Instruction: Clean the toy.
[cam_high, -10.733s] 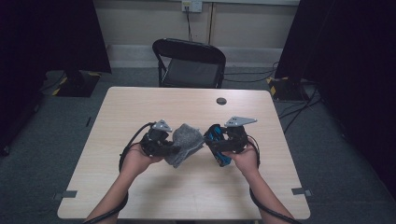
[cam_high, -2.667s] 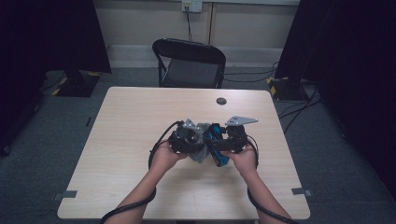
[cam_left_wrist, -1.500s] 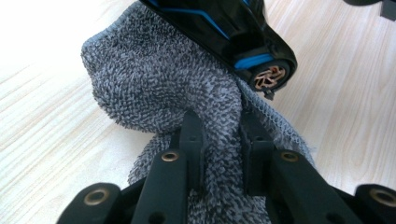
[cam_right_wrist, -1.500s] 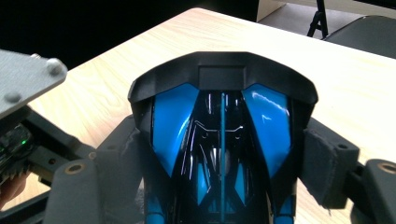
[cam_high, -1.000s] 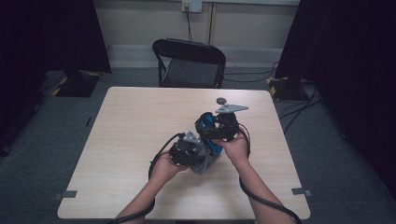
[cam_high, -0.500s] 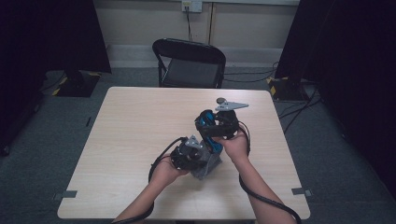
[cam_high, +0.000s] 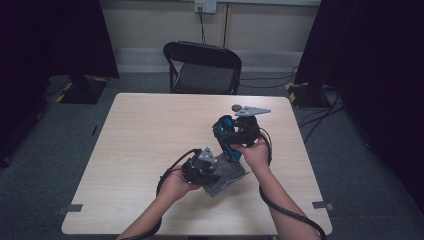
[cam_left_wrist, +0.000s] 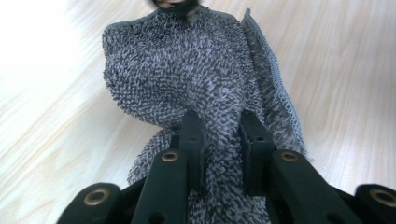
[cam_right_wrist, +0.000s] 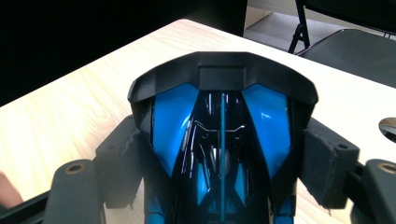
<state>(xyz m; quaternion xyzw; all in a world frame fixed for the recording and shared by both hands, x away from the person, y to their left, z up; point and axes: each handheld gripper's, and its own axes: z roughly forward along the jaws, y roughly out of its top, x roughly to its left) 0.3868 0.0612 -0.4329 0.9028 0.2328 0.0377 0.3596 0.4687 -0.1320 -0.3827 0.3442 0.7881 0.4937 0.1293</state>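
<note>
Resting unmoved since a moment ago, left gripper (cam_high: 212, 172) pinching the grey cloth (cam_left_wrist: 196, 93), right gripper (cam_high: 226, 142) clamping the blue toy car (cam_right_wrist: 219, 135).

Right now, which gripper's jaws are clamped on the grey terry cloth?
The left gripper: it pinches the grey terry cloth; the right gripper holds a blue-and-black toy car.

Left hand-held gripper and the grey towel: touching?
Touching. In the left gripper view the left hand-held gripper has its jaws pinched shut on a fold of the grey towel.
</note>
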